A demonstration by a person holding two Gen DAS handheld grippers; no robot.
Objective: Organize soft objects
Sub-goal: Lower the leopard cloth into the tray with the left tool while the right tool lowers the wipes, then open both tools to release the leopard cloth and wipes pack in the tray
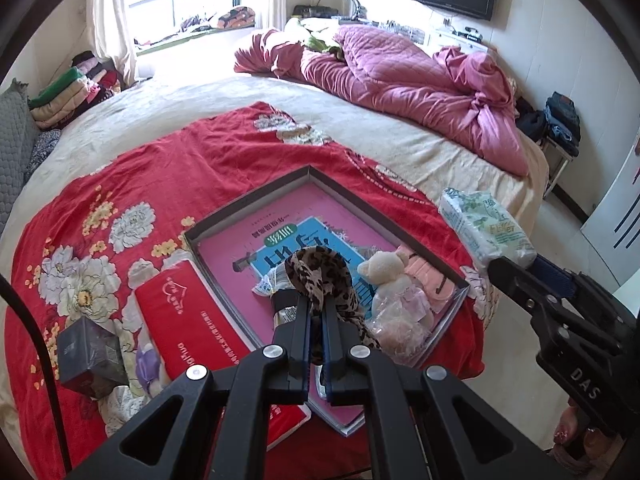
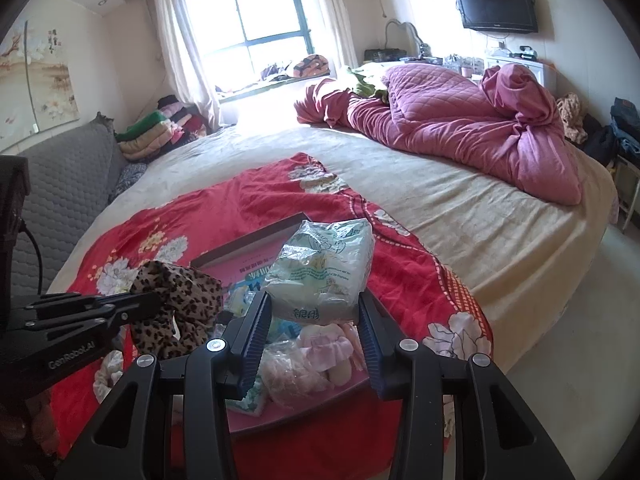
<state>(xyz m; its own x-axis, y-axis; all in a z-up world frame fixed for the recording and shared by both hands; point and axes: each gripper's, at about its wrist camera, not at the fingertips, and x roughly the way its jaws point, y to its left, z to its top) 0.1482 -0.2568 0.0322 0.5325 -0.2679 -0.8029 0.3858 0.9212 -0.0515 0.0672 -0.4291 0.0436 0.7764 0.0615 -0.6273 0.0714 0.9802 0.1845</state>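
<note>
Task roughly midway: plush bear (image 1: 385, 268) and pink soft items (image 1: 430, 280) already lie in the shallow box (image 1: 248, 204). Left gripper (image 1: 318, 320) jaws pinch limp leopard-print fabric (image 1: 320, 276) above the box; right gripper (image 2: 316, 320) jaws clamp a crinkly plastic tissue pack (image 2: 324, 268) over its near end.

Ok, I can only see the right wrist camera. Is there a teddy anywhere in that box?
Observer: Yes, a small cream teddy bear lies in the box, next to the leopard scarf.
Operator: What's on the left of the box?
Observer: A flat red packet lies right beside it on the blanket.
Operator: Anything else there?
Observer: A dark cube sits further left.
</note>
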